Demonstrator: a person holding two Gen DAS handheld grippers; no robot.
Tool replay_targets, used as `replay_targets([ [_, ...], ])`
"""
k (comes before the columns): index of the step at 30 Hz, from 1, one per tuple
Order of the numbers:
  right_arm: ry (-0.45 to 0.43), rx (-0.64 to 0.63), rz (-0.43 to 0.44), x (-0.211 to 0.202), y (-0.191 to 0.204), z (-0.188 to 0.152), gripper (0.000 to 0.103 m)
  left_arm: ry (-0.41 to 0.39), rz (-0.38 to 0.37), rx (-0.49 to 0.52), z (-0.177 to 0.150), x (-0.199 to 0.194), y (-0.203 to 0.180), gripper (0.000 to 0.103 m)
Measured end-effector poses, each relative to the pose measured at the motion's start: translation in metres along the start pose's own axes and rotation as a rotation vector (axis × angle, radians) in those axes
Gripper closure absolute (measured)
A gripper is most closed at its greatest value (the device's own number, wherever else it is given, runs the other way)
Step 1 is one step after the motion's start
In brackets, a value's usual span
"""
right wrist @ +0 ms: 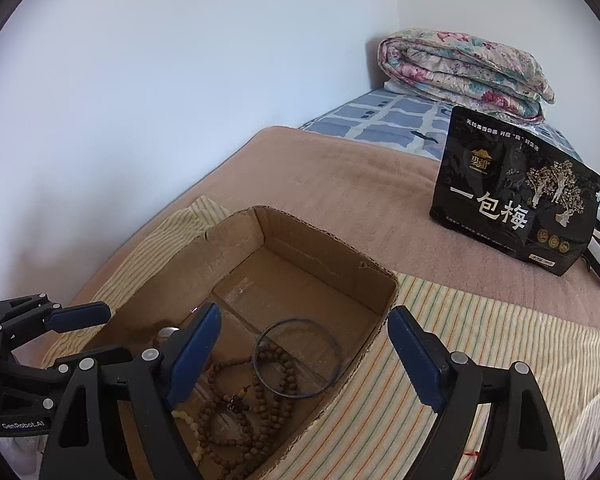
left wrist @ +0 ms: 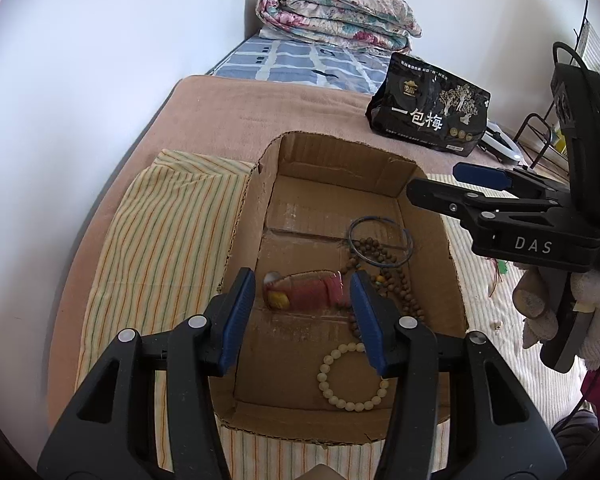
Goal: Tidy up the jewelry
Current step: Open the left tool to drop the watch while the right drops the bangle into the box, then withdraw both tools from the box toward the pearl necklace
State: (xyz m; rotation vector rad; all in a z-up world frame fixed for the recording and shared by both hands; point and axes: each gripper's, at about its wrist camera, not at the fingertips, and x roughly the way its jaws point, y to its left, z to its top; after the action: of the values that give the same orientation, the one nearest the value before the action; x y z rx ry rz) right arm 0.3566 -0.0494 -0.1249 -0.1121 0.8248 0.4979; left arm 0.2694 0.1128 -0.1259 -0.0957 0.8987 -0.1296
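Both grippers hang over the cardboard box of jewelry on the bed.

The left gripper has its fingers spread with nothing pinched; low in the left wrist frame, a reddish pendant-like piece lies on the box floor in the gap between them, seemingly untouched. The right gripper is spread wide and empty, straddling the box's right wall at the bottom of its own frame. Inside lie a thin dark bangle, brown wooden beads and a pale bead bracelet. Risk, as I judge it: the bangle overlaps the wooden beads, so lifting either could drag the other, and a finger catching the low wall could shove the light box. The pendant's make is hard to tell, and the right gripper's left finger hides part of the beads.
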Motion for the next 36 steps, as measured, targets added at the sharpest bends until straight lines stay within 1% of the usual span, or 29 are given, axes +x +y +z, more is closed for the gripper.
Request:
replay_targets([
  [7, -0.010, 0.001, -0.009, -0.014, -0.003, -0.001, 0.016, -0.006, -0.002, -0.005, 0.000, -0.006, -0.003, 0.053],
  [13, -0.028, -0.001, -0.021, -0.029, -0.005, -0.001, 0.016, -0.024, -0.002, 0.000, 0.001, -0.018, -0.009, 0.053],
  [26, -0.086, 0.012, -0.050, -0.079, -0.017, -0.005, 0.016, -0.097, 0.002, 0.052, 0.007, -0.060, -0.039, 0.053],
  [32, -0.124, 0.040, -0.070, -0.115, -0.031, -0.013, 0.016, -0.119, -0.034, 0.074, 0.007, -0.075, -0.061, 0.053],
  [36, -0.145, 0.062, -0.099, -0.143, -0.048, -0.025, 0.016, -0.123, -0.065, 0.081, 0.005, -0.079, -0.076, 0.053],
])
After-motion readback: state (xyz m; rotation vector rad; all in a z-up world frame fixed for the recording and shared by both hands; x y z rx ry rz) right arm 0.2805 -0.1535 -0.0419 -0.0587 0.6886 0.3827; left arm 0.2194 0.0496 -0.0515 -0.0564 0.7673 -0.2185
